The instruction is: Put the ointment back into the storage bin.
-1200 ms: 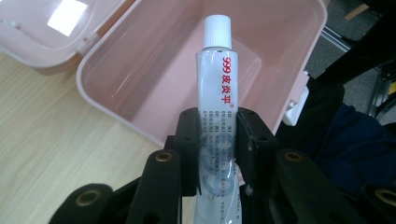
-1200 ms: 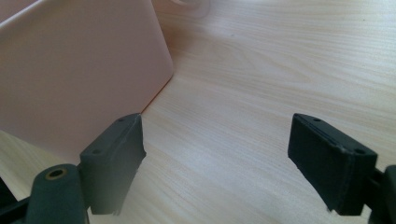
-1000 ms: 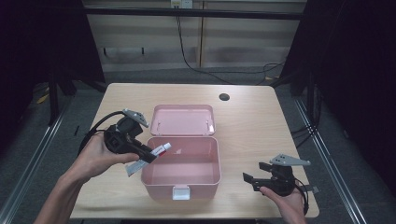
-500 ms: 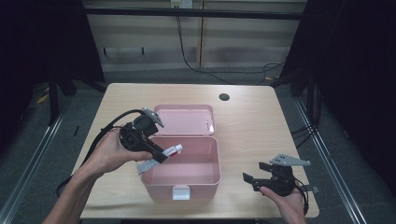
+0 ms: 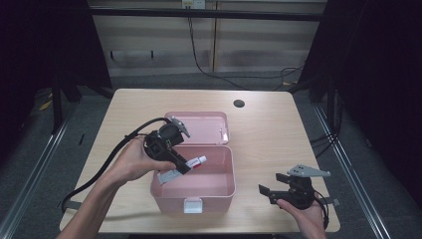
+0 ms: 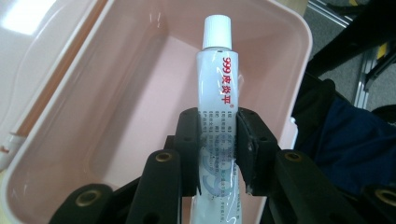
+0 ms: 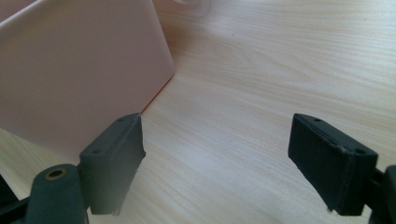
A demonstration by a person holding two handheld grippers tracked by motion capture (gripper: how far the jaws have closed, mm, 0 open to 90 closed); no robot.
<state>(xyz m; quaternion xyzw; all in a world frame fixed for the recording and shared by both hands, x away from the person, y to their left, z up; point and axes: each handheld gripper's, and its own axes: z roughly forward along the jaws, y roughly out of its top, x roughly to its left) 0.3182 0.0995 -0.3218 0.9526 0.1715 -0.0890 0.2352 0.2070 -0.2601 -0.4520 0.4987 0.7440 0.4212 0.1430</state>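
Over the open pink box, near its left wall, a white tube of ointment is carried by the left gripper, cap end pointed in toward the middle of the cavity. The step in hand is judged to be the placing of the tube into the box; the tube is held above the floor of the box and has not yet been set down. In the left gripper view the tube is seen clamped across its lower body, the two black jaws pressed flat against its sides, with the white cap and red lettering projecting beyond them over the bare pink interior. The next move is judged to call for a lowering of the tube to the box floor, then a parting of the jaws so that it is let go lying flat, clear of the walls. The hinged lid is laid back behind the box. The right gripper is rested on the table just right of the box, jaws spread wide with nothing between them; in the right gripper view only wood grain lies between the pads, the box wall being to one side, untouched.
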